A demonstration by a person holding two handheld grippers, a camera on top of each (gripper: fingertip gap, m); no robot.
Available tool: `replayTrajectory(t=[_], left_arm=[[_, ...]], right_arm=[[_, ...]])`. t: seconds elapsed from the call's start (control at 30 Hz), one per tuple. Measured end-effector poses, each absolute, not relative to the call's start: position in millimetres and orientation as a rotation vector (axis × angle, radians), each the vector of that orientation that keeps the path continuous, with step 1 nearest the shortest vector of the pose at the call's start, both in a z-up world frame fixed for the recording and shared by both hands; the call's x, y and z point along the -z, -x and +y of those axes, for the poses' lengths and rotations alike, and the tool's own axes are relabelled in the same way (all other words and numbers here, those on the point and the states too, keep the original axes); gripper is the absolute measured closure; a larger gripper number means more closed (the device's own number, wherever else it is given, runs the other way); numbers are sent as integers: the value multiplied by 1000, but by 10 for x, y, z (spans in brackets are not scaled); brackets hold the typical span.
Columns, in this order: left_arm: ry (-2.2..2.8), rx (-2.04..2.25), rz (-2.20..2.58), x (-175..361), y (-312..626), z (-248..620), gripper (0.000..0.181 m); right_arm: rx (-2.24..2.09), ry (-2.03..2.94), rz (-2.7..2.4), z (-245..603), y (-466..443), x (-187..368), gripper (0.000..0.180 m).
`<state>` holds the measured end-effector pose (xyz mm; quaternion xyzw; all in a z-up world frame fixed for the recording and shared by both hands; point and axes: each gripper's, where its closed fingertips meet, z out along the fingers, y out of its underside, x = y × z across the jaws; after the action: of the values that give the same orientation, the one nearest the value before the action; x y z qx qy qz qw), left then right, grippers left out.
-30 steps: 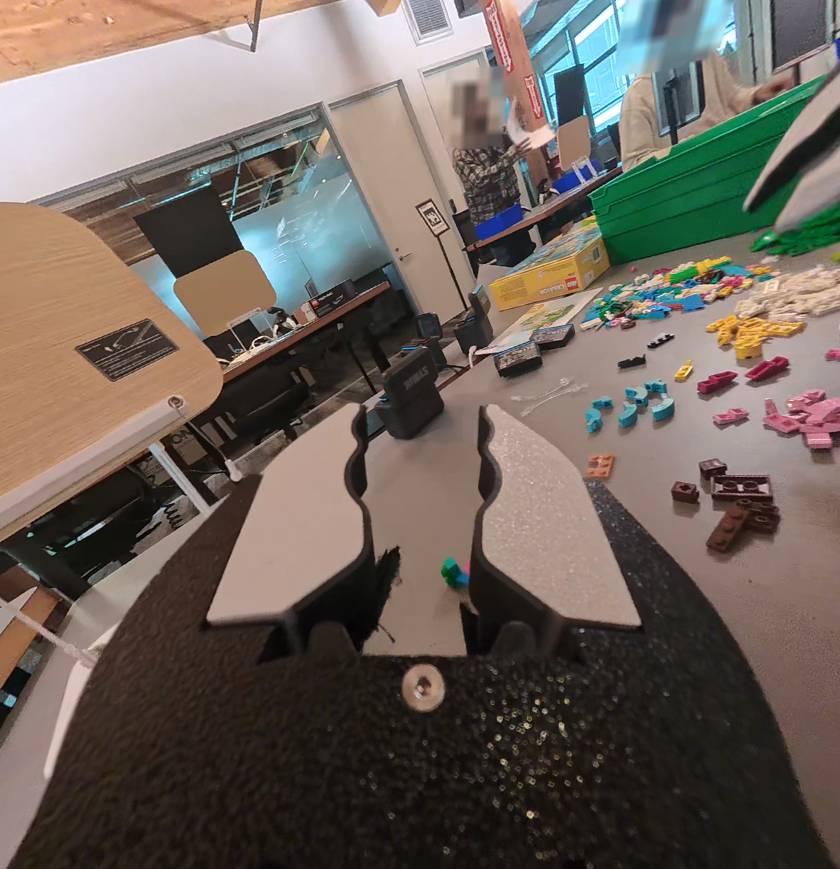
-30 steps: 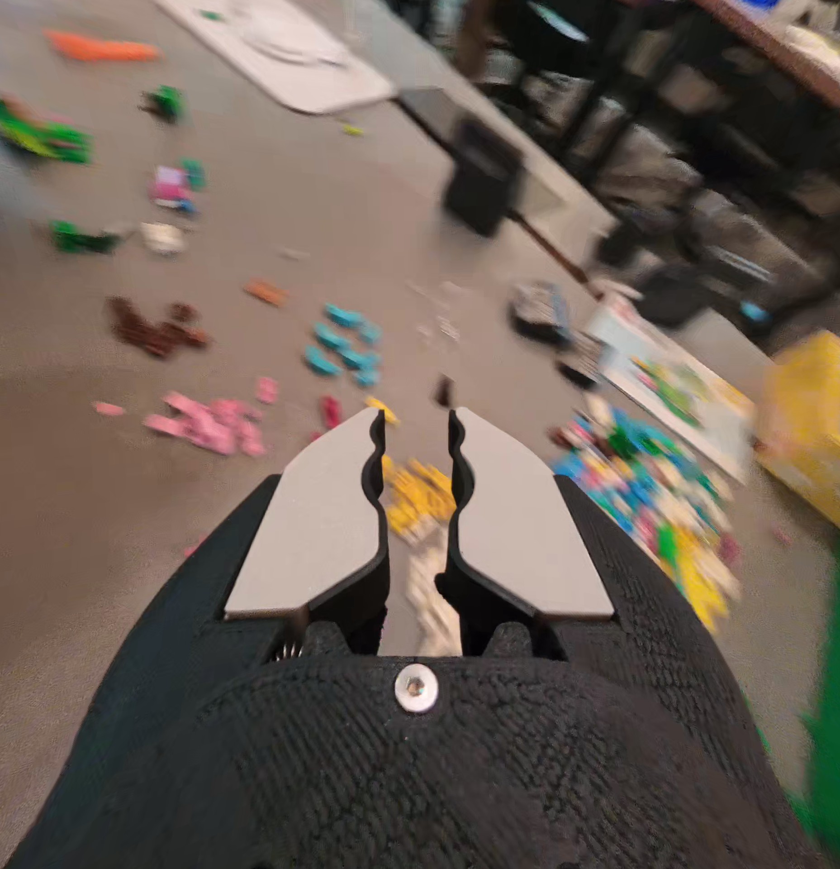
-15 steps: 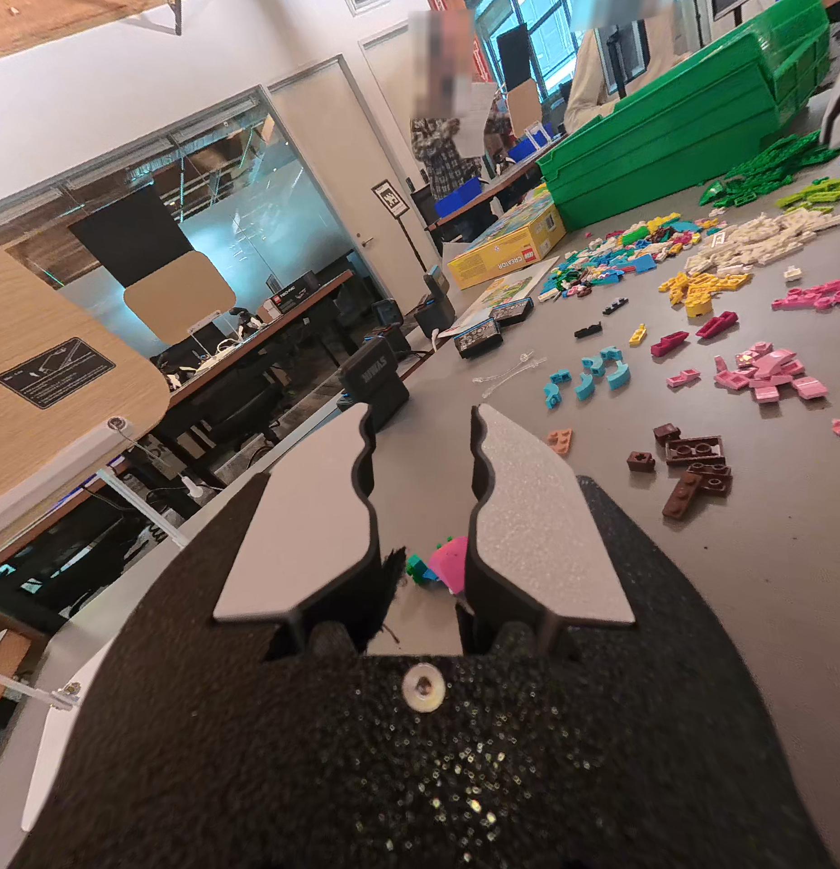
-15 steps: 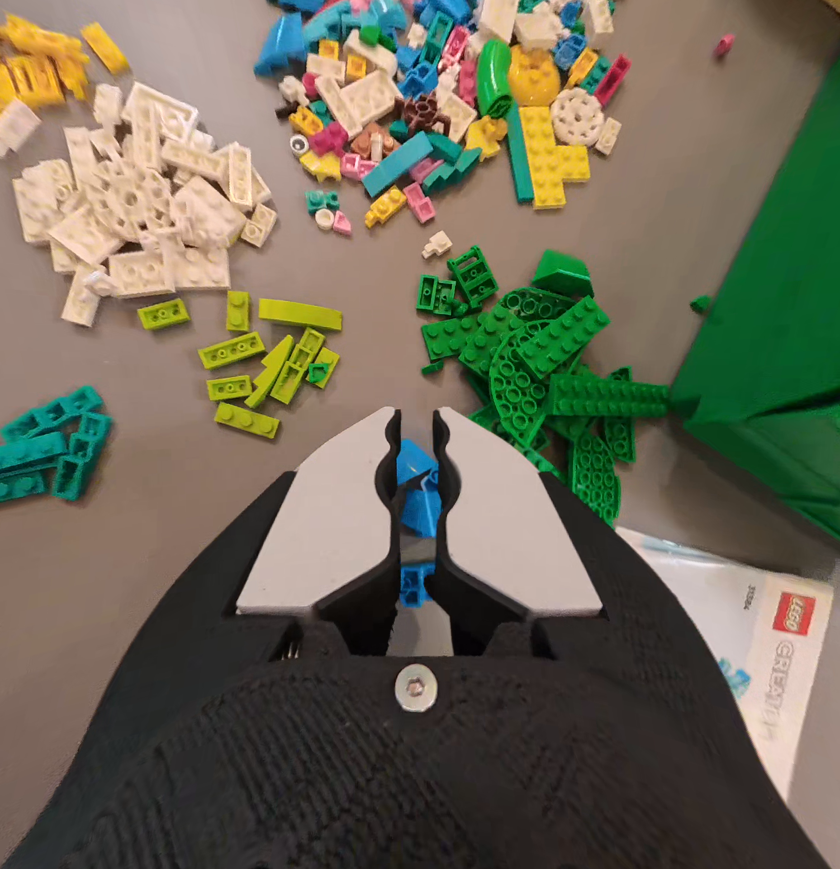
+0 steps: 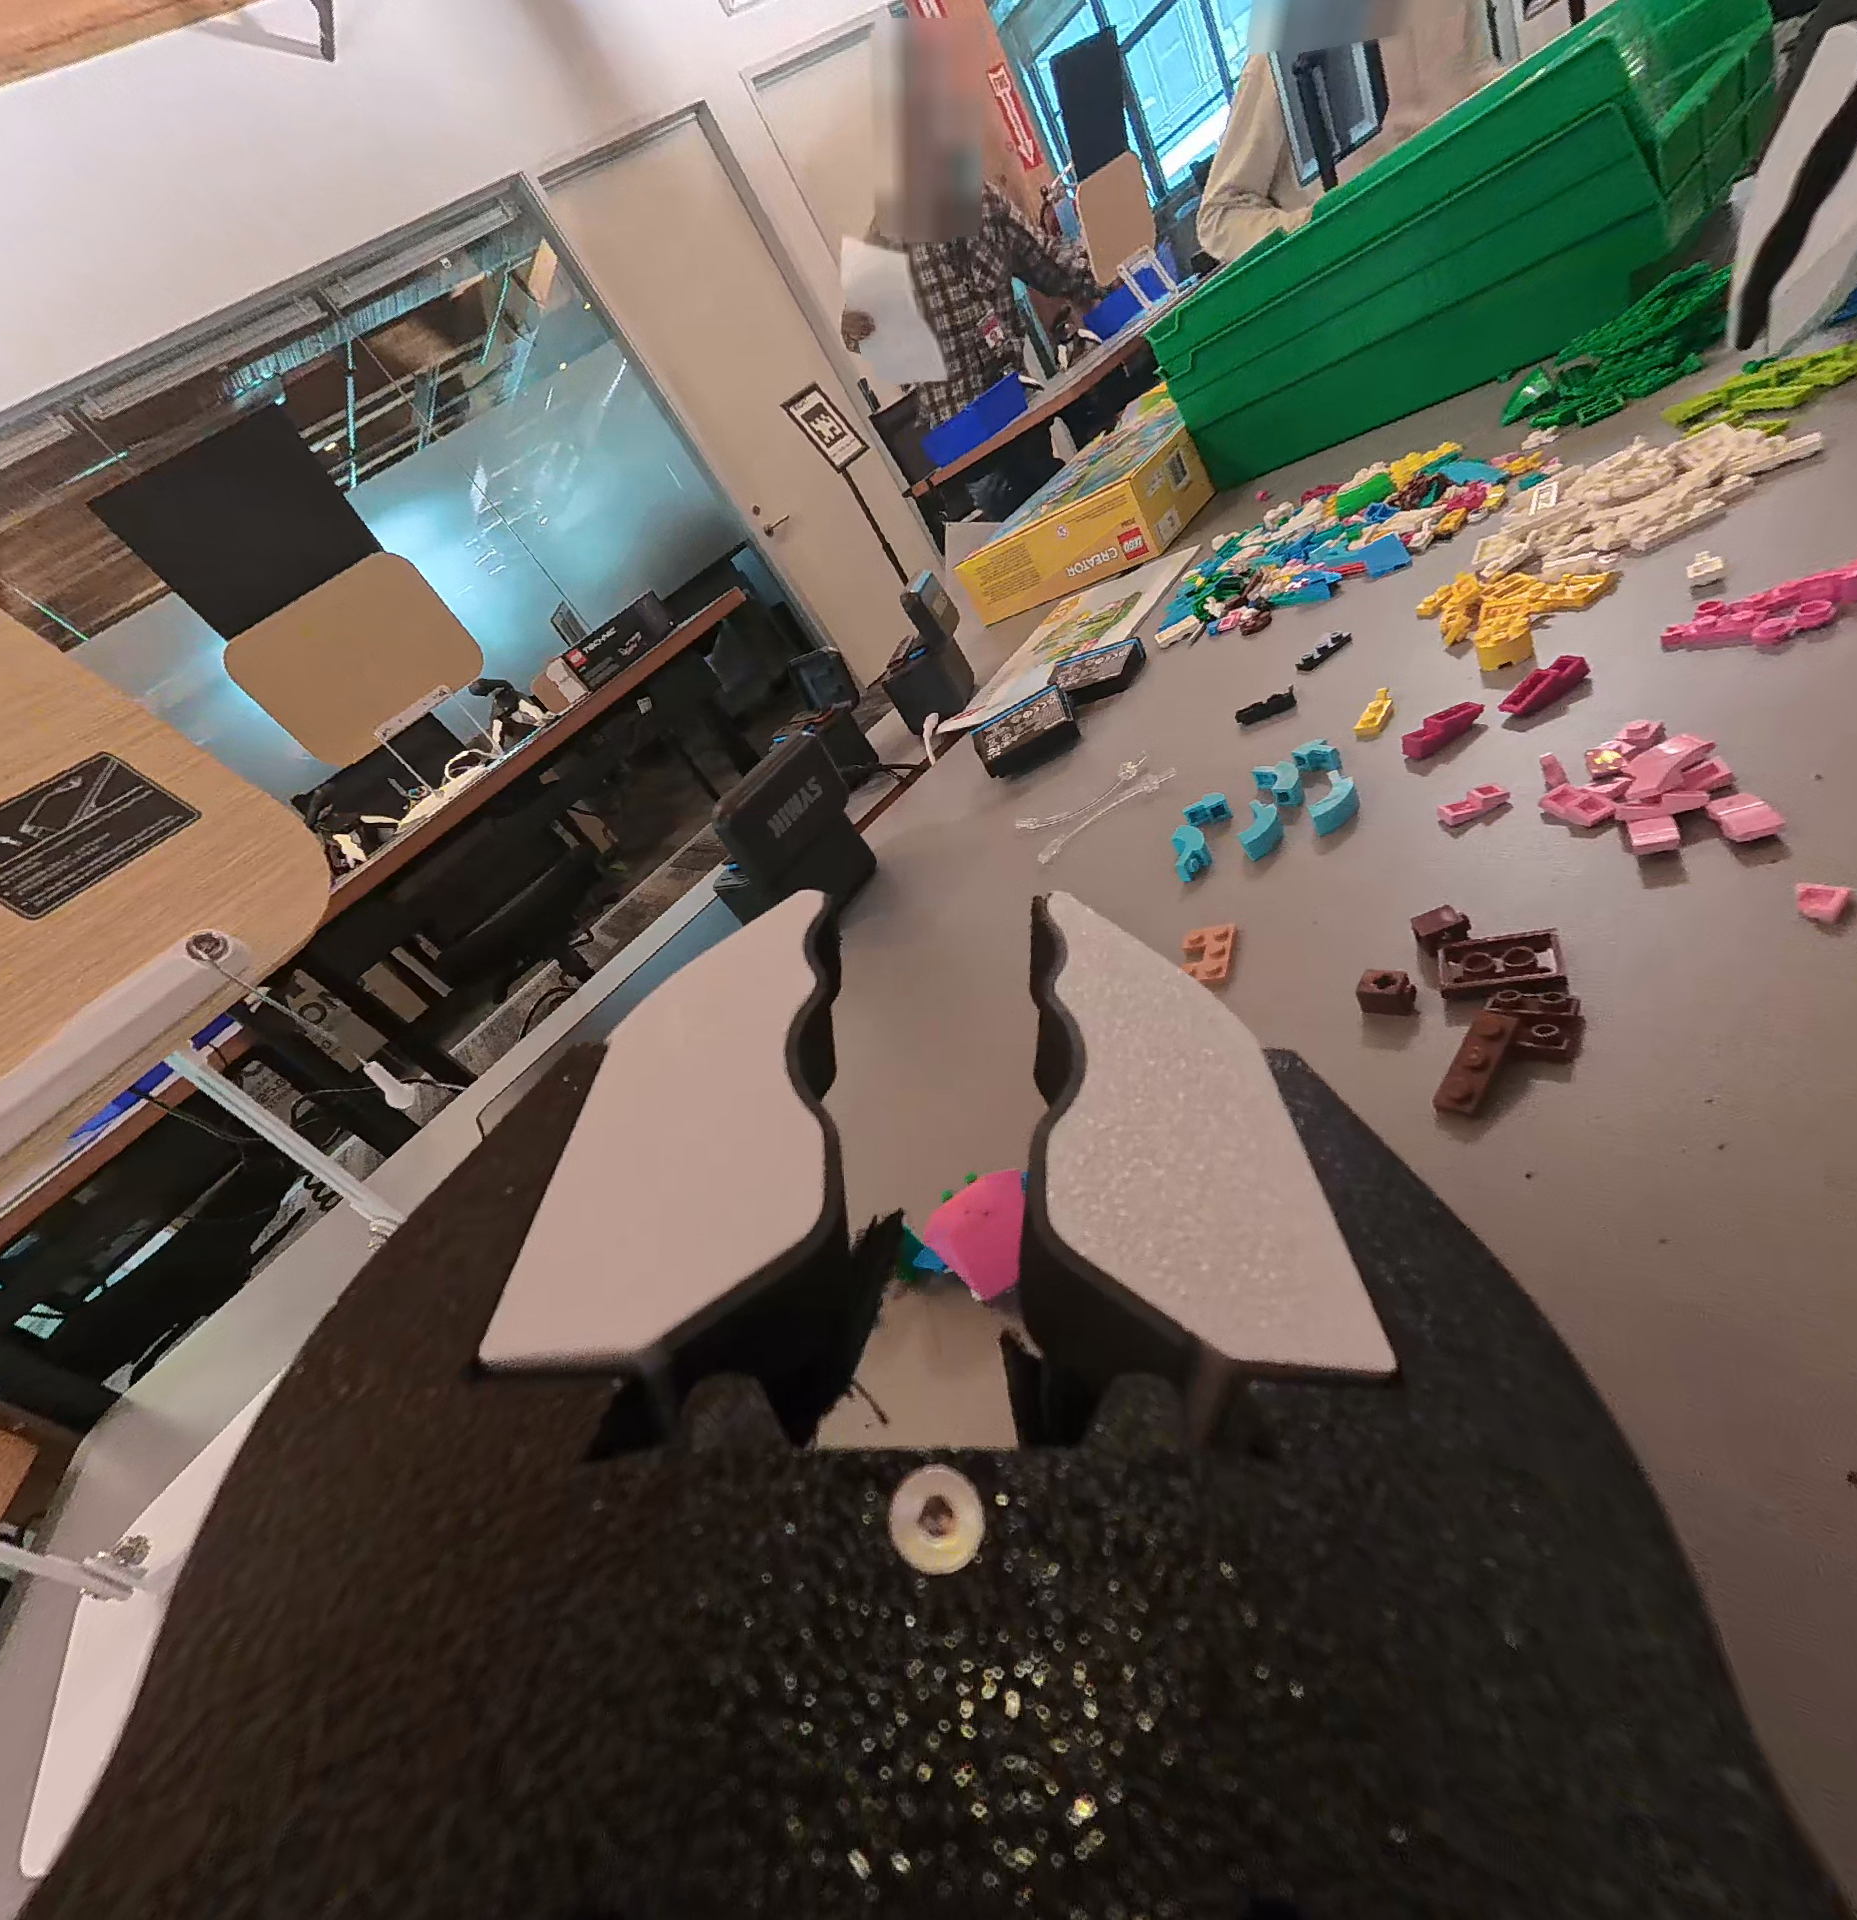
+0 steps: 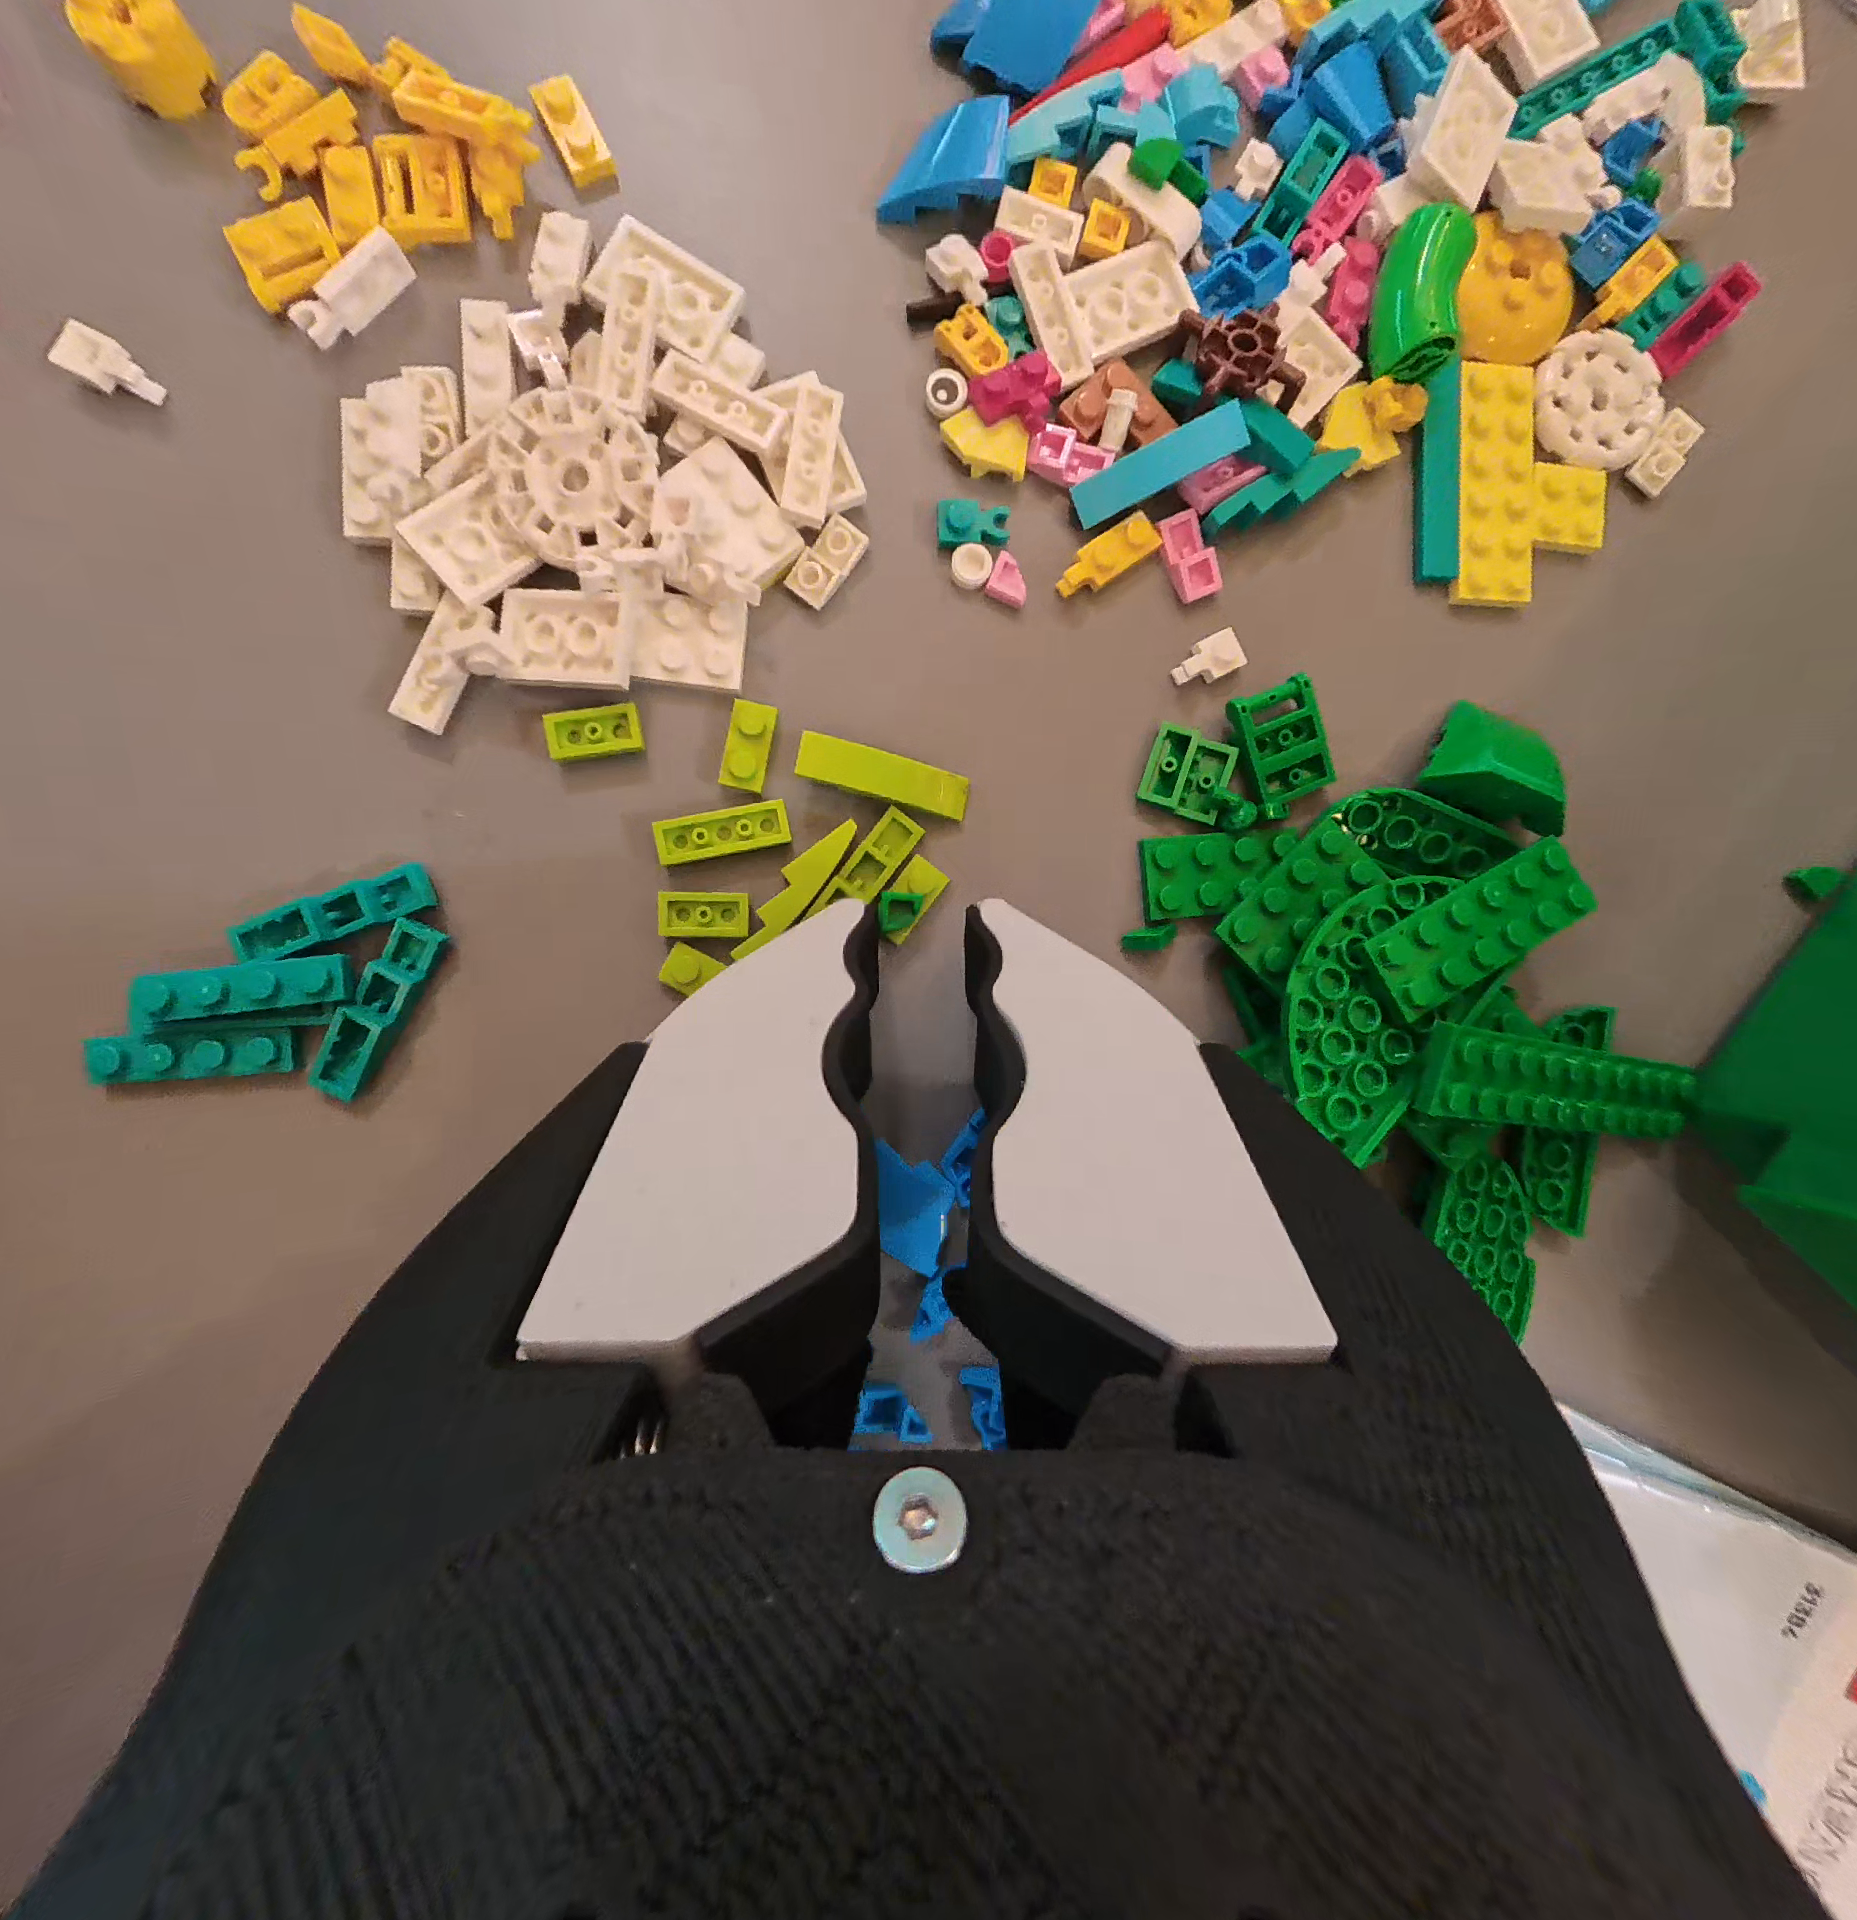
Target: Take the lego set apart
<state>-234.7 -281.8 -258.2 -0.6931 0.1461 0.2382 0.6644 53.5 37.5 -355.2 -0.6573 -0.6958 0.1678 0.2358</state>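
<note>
Your right hand-held gripper (image 6: 919, 940) was held above the table (image 6: 155, 1299), its jaws parted by only a narrow gap at the tips; blue pieces (image 6: 908, 1205) showed through that gap, but whether the jaws gripped one or it simply lay among the blue pieces on the table below could not be told from this view. Your left hand-held gripper (image 5: 932, 914) stood well open, and a small pink and green lego cluster (image 5: 976, 1242) showed between the jaw bases, close against the right jaw, apparently resting on the table rather than clamped. Most of the set already lay apart in colour groups: the white pile (image 6: 591, 478), the lime pieces (image 6: 789, 831), the green pile (image 6: 1423, 987), the teal plates (image 6: 259, 987) and the mixed pile (image 6: 1319, 281). The main risk was judged to be scatter: had you released or dropped a blue piece from this height, it could have bounced into the lime or green groups just beside the jaws and undone the sorting. A second risk was a poor grip on the pink and green cluster: closing the wide jaws on it off centre could have flicked it away. A third risk lay in pulling joined pieces apart with too much force, which could have thrown small parts off the table edge near the left gripper.
</note>
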Motion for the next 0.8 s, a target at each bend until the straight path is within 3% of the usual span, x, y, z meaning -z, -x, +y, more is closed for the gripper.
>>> replayTrajectory(t=[0.33, 0.57, 0.7, 0.8], left_arm=[[1566, -535, 344, 2585, 2317, -2816, 149], [1565, -541, 358, 2581, 2284, -2809, 150], [1555, -553, 353, 2542, 2294, -2830, 149], [1557, -581, 327, 2495, 2359, -2860, 149]], right_arm=[[-460, 1825, -1971, 361, -527, 3576, 175], [-130, 1824, -1530, 1260, -607, 3195, 175], [-97, 1871, -1501, 1375, -614, 3246, 156], [-122, 1830, -1471, 1283, -519, 3147, 155]])
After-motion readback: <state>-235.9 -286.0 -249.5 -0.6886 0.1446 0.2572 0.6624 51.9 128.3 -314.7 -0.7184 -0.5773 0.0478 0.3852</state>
